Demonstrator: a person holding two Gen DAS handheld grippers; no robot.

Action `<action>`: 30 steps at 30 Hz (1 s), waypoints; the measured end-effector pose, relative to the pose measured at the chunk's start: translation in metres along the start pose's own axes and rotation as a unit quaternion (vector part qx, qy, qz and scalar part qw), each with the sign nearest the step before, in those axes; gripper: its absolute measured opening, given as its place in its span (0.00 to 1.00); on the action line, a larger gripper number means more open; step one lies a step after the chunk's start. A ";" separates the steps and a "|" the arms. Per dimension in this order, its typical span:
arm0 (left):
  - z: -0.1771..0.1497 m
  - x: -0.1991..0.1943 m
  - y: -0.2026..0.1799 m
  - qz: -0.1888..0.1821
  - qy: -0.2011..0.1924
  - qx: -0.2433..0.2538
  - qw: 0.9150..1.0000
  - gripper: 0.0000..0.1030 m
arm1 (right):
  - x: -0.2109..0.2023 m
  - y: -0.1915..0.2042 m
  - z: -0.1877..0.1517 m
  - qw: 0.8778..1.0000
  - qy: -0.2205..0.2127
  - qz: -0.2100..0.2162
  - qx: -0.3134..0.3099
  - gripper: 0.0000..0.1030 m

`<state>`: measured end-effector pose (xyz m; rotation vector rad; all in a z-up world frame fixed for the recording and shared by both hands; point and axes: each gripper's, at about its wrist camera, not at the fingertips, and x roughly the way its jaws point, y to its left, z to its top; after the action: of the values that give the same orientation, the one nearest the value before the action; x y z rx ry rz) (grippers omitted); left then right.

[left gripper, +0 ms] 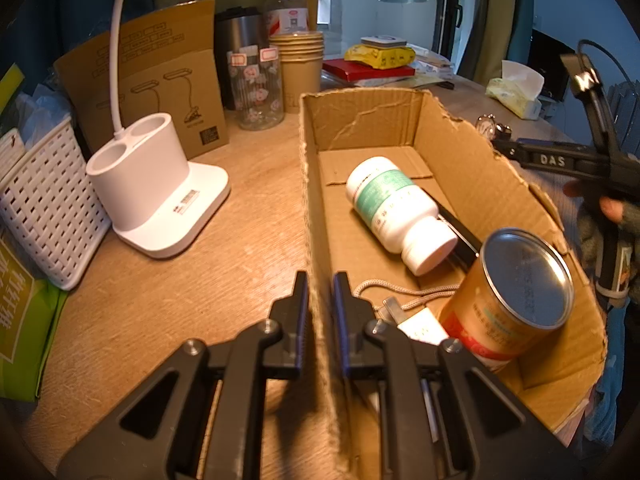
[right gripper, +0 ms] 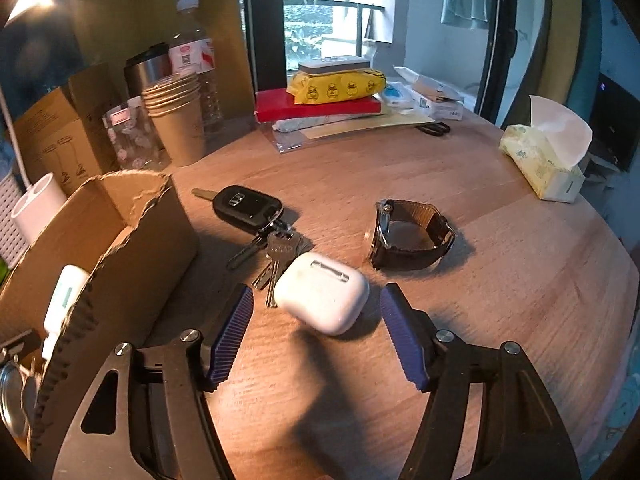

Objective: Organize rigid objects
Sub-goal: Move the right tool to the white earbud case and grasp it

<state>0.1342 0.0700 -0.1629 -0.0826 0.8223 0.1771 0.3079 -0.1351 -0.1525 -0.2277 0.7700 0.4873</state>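
Observation:
My left gripper (left gripper: 320, 300) is shut on the near left wall of an open cardboard box (left gripper: 460, 160). Inside the box lie a white pill bottle (left gripper: 394, 210), a gold tin can (left gripper: 508, 292) and a grey cord (left gripper: 404, 288). My right gripper (right gripper: 317, 294) stands open over the wooden table. A white earbuds case (right gripper: 322, 308) lies between its fingertips, clear of both pads. A car key with a bunch of keys (right gripper: 248, 204) lies just left of the case. A brown-strapped watch (right gripper: 412, 236) rests to the right. The box (right gripper: 132, 256) stands at the left of this view.
A white lamp base (left gripper: 160, 200), a white basket (left gripper: 44, 196) and a lamp carton (left gripper: 160, 76) stand left of the box. Stacked paper cups (right gripper: 176, 128), a jar, a water bottle (right gripper: 192, 56), a red book pile (right gripper: 320, 106) and a tissue pack (right gripper: 540, 160) line the far side.

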 end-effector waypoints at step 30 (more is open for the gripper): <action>0.000 0.000 0.000 0.000 0.000 0.000 1.000 0.13 | 0.033 0.000 0.007 0.999 0.043 -0.025 0.001 0.61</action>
<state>0.1346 0.0703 -0.1629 -0.0822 0.8225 0.1778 0.3320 -0.1212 -0.1709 -0.2680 0.8474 0.4312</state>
